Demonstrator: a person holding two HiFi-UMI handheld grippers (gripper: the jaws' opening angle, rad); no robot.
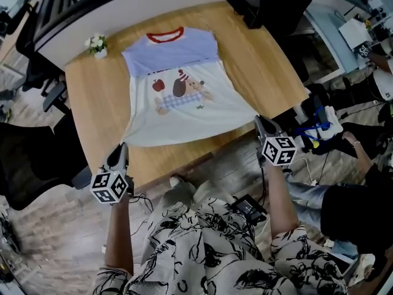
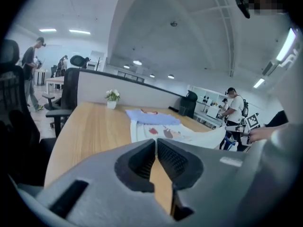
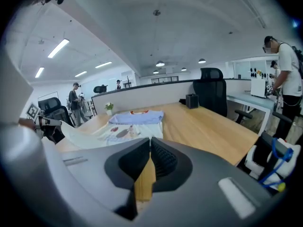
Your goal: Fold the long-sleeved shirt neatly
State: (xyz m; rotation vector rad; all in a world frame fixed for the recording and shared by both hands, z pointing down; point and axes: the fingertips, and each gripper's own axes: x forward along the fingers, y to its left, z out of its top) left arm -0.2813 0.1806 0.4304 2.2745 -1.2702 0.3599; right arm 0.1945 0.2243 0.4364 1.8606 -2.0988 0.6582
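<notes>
The shirt (image 1: 181, 91) lies face up on the wooden table (image 1: 92, 103). It has a red collar, a blue yoke and a cartoon print, and its sleeves are tucked out of sight. The bottom hem is pulled up off the table's near edge into two points. My left gripper (image 1: 122, 147) is shut on the hem's left corner and my right gripper (image 1: 258, 121) on its right corner. In the left gripper view the shirt (image 2: 161, 129) stretches away beyond the shut jaws of the left gripper (image 2: 155, 141). In the right gripper view the shirt (image 3: 128, 126) lies beyond the shut right gripper (image 3: 150, 140).
A small potted flower (image 1: 96, 45) stands at the table's far left corner and a black holder (image 1: 245, 11) at the far right. Office chairs (image 1: 43, 85) stand to the left. A seated person (image 1: 359, 165) and cabled gear are to the right.
</notes>
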